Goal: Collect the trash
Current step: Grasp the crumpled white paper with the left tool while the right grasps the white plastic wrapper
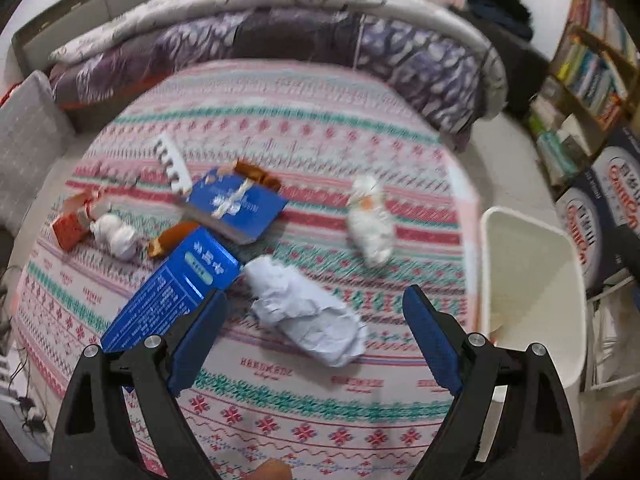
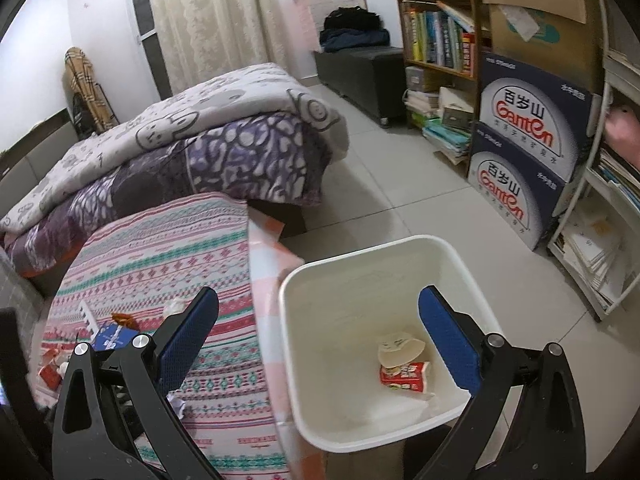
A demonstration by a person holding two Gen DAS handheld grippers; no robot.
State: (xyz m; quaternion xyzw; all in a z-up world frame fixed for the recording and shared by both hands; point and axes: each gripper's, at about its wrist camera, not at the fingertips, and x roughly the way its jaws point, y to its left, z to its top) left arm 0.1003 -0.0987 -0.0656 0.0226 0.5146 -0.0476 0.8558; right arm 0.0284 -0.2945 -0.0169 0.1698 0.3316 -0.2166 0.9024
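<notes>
The left gripper is held with its jaws wide apart and empty above the bed; a crumpled pale paper wad is seen lying between and just ahead of its fingers, not touched by either. Further out on the patterned bedsheet, a second crumpled white wad is noted to the right, and to the left a long blue carton, a blue booklet, a small white paper ball, a red packet and a white comb-shaped piece. The right gripper is likewise spread open and empty, held above the white bin, which stands on the tiled floor against the bed's side. Inside the bin, a red-and-white wrapper and a pale crushed paper cup are recorded on the bottom. Folded quilts are stacked at the far end of the bed. A bookshelf and two stacked water cartons are observed along the right wall, and curtains at the back.
</notes>
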